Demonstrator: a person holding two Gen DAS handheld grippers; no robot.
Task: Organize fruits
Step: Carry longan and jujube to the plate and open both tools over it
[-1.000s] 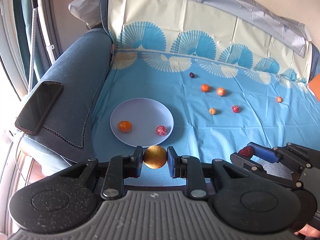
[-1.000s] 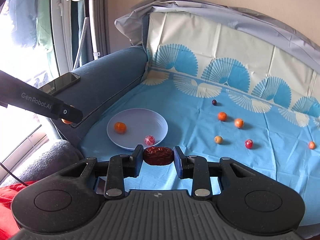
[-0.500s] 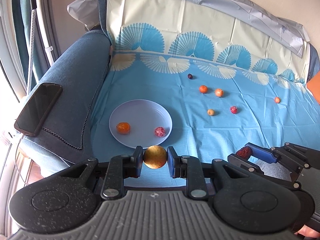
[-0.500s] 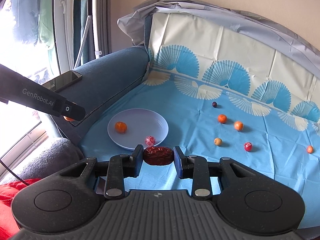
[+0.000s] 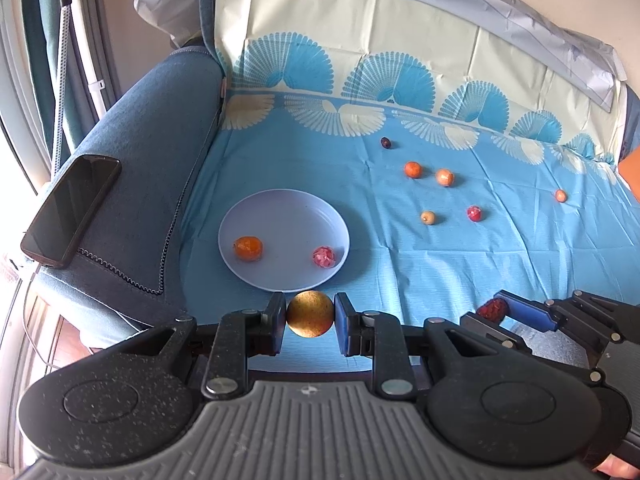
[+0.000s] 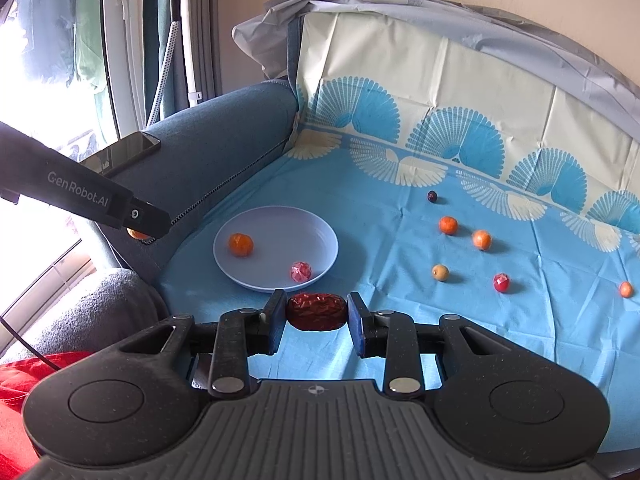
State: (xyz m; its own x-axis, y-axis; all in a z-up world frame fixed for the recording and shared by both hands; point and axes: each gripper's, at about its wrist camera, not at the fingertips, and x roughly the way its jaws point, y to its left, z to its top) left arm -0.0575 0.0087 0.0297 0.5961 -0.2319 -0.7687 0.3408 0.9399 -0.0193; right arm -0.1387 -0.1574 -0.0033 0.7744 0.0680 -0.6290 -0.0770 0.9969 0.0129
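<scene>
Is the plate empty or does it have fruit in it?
Not empty. The plate holds an orange fruit and a pink-red one.

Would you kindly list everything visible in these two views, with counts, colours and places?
Pale lilac round plate: 1, on the blue cloth near the armrest.
Orange mandarin: 1, on the plate's left side.
Pink-red fruit: 1, on the plate's right side.
Loose small fruits on the cloth: 6; dark purple, two orange, tan, red, small orange far right.
Black phone: 1, on the blue armrest.
Blue fan-patterned cloth: 1, over the sofa.
Left gripper: shut on a golden-brown round fruit.
Right gripper: shut on a dark red wrinkled date.
</scene>
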